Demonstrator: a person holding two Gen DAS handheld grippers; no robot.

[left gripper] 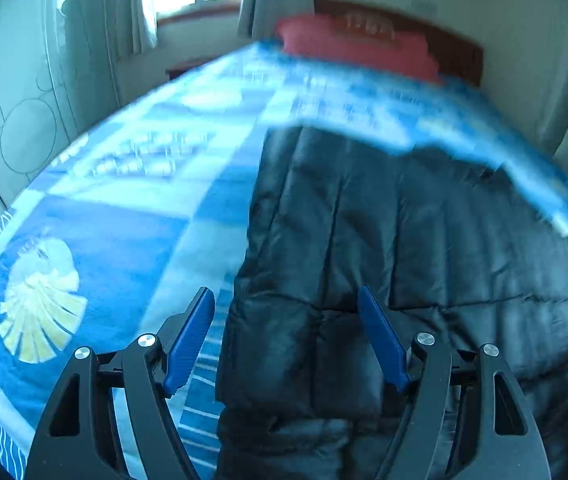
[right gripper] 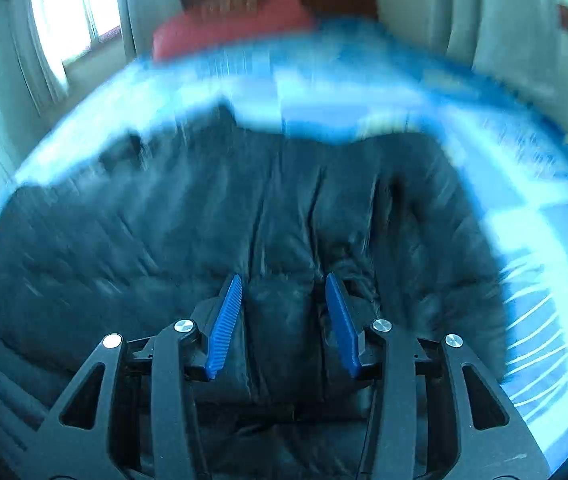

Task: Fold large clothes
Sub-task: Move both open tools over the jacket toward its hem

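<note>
a dark quilted jacket (left gripper: 384, 248) lies spread on the bed (left gripper: 115, 208), over its blue patterned cover. the left tongs (left gripper: 286, 300) hover spread wide at its near left edge; the right tongs (right gripper: 284, 288) hang parted over its middle, gripping nothing. folding looks barely begun; next, each needs to pinch an edge.

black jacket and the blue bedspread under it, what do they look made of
The black quilted puffer jacket looks like a smooth synthetic shell, nylon or polyester, over padding: stitched channels puff up and the surface has a faint sheen. The blue patterned bedspread looks like soft matte woven or fleecy fabric with a printed shell motif; blur leaves the weave unclear.
</note>
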